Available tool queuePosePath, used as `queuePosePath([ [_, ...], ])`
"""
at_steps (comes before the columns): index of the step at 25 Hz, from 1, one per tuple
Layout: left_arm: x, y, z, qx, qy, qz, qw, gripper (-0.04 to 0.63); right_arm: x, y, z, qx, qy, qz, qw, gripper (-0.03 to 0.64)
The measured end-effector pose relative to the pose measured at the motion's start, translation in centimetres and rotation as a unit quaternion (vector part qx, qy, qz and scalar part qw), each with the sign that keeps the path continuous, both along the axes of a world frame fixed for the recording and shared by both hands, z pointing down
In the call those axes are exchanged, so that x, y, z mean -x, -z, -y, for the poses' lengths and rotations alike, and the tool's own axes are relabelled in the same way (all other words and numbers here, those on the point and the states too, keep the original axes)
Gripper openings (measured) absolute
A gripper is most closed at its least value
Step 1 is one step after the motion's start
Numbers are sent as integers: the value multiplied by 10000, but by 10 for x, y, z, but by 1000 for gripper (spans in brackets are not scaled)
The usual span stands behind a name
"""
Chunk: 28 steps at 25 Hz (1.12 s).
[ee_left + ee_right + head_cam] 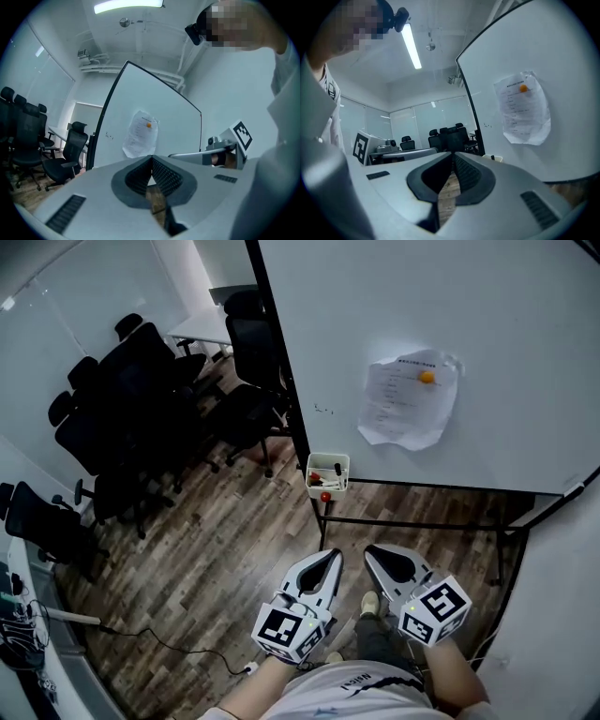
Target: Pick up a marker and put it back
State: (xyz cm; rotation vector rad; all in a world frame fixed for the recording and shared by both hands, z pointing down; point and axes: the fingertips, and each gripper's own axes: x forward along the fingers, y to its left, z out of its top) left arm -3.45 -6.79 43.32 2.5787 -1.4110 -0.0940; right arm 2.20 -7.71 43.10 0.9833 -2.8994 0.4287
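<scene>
A small white marker tray (328, 472) hangs at the whiteboard's (441, 343) lower left corner, with markers (325, 480) lying in it. My left gripper (336, 555) and right gripper (371, 551) are held low, side by side, near the person's body and well short of the tray. Both are shut with nothing between the jaws. In the right gripper view the tray (497, 158) peeks over my right gripper (453, 154). The left gripper view shows my left gripper (152, 158) pointing at the whiteboard (154, 112).
A sheet of paper (408, 399) is pinned to the board by an orange magnet (427, 377). Black office chairs (131, 418) and a table stand at the left on the wooden floor (216, 559). The board's black stand frame (412, 521) runs below it.
</scene>
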Motion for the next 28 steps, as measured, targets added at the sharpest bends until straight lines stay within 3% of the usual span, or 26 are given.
queuePosePath([
  [10,16,-17,125,356,834,127,9958,11,10,-40,151,159,904,-776,9927,19],
  [13,25,-26,144,477,958,159,9941,11,20,-60,180,248,1020,-1004,9894,86],
  [18,47,-41,170,610,984,22,9933,12,43,-86,216,-32,782,-1026,9916,86],
  [28,77,-62,203,781,583,-79,9952,11,69,-160,238,400,246,-1558,9867,112],
])
